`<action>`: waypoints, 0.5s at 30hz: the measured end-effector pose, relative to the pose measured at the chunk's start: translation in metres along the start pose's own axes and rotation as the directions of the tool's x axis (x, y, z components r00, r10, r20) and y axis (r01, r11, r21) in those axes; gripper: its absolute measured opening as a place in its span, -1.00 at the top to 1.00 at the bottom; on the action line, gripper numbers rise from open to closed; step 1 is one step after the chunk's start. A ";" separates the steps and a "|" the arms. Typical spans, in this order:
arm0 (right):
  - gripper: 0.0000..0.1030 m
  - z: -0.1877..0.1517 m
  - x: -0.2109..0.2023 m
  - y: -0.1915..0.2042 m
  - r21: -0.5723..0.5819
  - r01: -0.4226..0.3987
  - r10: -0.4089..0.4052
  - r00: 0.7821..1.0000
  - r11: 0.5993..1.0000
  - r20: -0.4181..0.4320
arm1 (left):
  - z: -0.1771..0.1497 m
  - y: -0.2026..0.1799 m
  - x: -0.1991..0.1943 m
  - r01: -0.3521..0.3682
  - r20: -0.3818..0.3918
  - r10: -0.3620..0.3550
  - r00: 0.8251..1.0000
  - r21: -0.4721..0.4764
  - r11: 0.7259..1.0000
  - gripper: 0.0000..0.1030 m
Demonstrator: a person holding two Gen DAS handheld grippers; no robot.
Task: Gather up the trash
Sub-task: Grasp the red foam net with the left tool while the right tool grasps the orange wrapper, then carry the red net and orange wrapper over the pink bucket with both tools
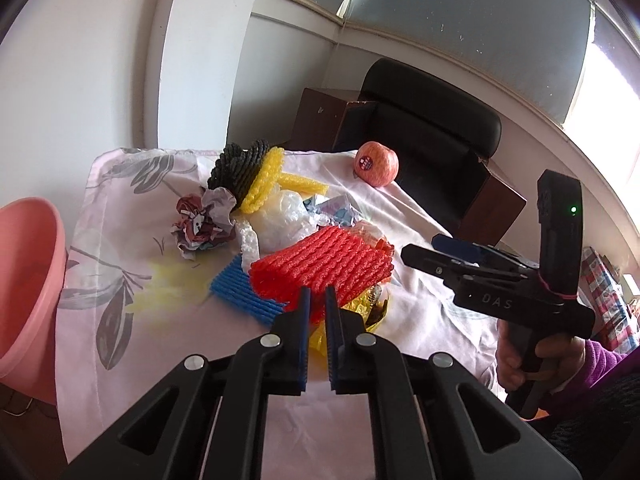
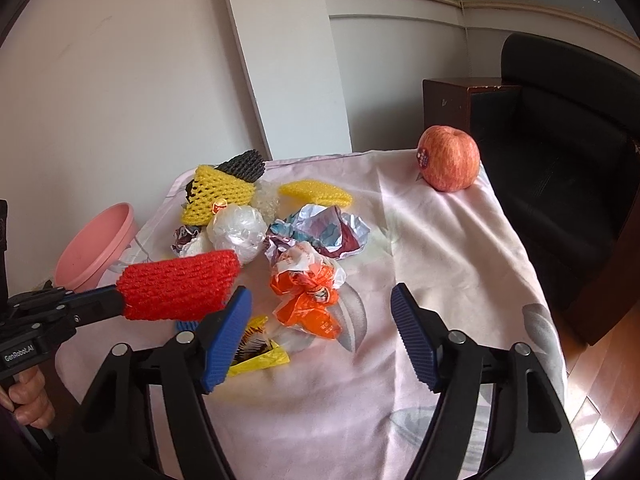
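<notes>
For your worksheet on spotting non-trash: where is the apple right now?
The apple sits at the table's far right corner, beside the dark armchair, apart from the trash.

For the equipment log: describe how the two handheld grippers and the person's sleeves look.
Both are black plastic pistol-grip tools with silver pivot bolts and blue ribbed pads. The left gripper carries a white GenRobot.AI label. The right gripper shows raised letters DAS, a pink rubber band and a lit green light on its upright block. A purple sleeve covers the right wrist.
</notes>
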State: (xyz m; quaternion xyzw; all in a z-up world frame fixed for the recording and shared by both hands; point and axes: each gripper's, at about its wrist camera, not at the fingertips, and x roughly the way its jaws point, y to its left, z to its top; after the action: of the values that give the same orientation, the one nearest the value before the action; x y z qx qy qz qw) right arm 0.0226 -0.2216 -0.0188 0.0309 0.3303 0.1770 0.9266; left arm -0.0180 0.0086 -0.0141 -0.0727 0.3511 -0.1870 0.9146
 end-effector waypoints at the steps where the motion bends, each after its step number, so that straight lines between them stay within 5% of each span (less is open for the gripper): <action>1: -0.37 -0.001 0.003 0.001 0.000 -0.004 0.004 1.000 1.000 -0.011 | 0.001 0.001 -0.004 -0.006 0.010 0.006 1.000 -0.003 1.000 0.88; 9: -0.18 -0.002 0.025 -0.002 0.058 -0.035 0.041 0.993 0.998 -0.108 | 0.000 0.014 -0.019 -0.033 0.045 0.034 0.998 -0.033 0.999 0.88; 15: 0.24 -0.004 0.044 -0.002 0.098 -0.062 0.079 0.981 0.993 -0.176 | -0.002 0.018 -0.024 -0.064 0.049 0.067 0.997 -0.050 0.997 0.88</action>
State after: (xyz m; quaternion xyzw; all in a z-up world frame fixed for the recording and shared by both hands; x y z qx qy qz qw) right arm 0.0521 -0.2082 -0.0483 0.0694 0.4191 0.1964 0.8837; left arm -0.0308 0.0343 -0.0054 -0.0877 0.3344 -0.1465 0.9268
